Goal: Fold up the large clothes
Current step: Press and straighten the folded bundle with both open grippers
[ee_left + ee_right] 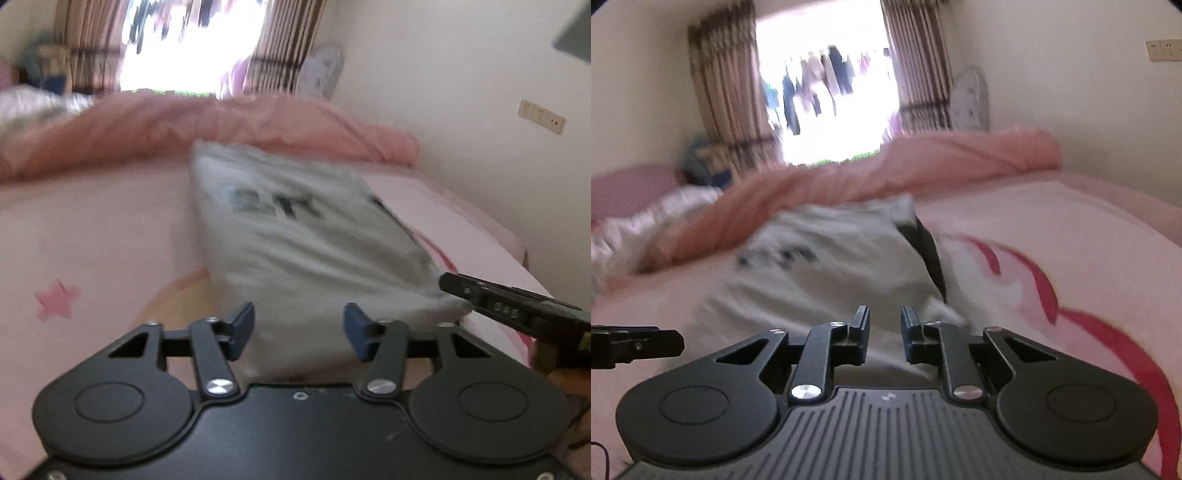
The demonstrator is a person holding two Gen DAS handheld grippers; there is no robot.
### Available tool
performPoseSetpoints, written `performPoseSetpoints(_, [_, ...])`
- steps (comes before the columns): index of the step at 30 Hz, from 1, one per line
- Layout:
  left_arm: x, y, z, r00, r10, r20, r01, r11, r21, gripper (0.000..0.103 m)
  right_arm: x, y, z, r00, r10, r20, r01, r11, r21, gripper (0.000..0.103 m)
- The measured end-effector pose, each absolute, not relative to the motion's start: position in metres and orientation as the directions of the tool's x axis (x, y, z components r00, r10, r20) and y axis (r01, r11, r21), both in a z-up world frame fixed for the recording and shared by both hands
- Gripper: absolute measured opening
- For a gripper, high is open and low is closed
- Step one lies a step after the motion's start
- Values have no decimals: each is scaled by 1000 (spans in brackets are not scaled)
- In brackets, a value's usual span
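Observation:
A light grey shirt [306, 236] with dark lettering lies folded into a rough rectangle on the pink bed sheet [92, 236]. It also shows in the right wrist view [827, 269], with a dark collar edge on its right side. My left gripper [299, 325] is open, its blue pads either side of the shirt's near edge, holding nothing. My right gripper [884, 325] has its jaws a little apart at the shirt's near right corner, with nothing between them. In the left wrist view the right gripper [517, 306] sits at the shirt's right corner.
A rumpled pink duvet [221, 122] lies along the far side of the bed, with a white and grey bundle [40, 107] at its left. A wall [461, 92] runs along the bed's right. A bright window with striped curtains [827, 92] is behind.

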State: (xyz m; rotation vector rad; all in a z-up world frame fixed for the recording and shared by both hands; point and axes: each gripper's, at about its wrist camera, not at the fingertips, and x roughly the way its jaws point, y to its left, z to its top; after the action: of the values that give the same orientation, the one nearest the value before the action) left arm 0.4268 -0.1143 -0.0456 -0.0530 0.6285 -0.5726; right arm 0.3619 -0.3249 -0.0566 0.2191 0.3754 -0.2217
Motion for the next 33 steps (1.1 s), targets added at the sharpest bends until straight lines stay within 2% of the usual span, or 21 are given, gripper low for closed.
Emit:
performPoseSetpoints(2, [428,-118,-57,672,-503,-543,490,852,-182,47,370,-334,-68,886,-180,-428,279,943,181,15])
performPoseSetpoints(4, [430,-123,-69,664,-490,-565,491,855,-165,47,374,-343,-79,871,-169,-461,293,932,212,0])
performPoseSetpoints(6, [432,-125,-82,658,-476,-584,486,860,-153,47,372,-346,-88,875,-153,-459,285,929,234,0])
performPoseSetpoints(9, [431,-131,-95,683,-462,-566,501,860,-98,48,369,-348,-91,879,-146,-455,283,926,251,0])
performPoseSetpoints(14, [432,-130,-81,669,-471,-575,510,854,-104,51,372,-349,-84,865,-139,-481,277,933,230,0])
performPoseSetpoints(16, [436,-127,-67,649,-504,-570,536,835,-129,59,374,-343,-69,875,-130,-467,254,943,214,16])
performPoseSetpoints(18, [440,-122,-48,672,-512,-536,543,832,-114,62,380,-339,-50,898,-137,-417,233,954,189,21])
performPoseSetpoints(19, [446,-120,-38,686,-510,-519,542,834,-103,66,387,-339,-40,907,-132,-399,219,959,180,21])
performPoseSetpoints(24, [507,-123,-13,718,-481,-503,499,860,-109,65,445,-342,-8,925,-93,-368,157,977,147,21])
performPoseSetpoints(30, [560,-136,-36,680,-464,-568,465,872,-155,63,499,-342,-27,883,-112,-456,180,978,107,21])
performPoseSetpoints(33, [564,-144,-53,691,-439,-575,458,880,-121,64,507,-347,-44,870,-115,-479,191,975,113,15])
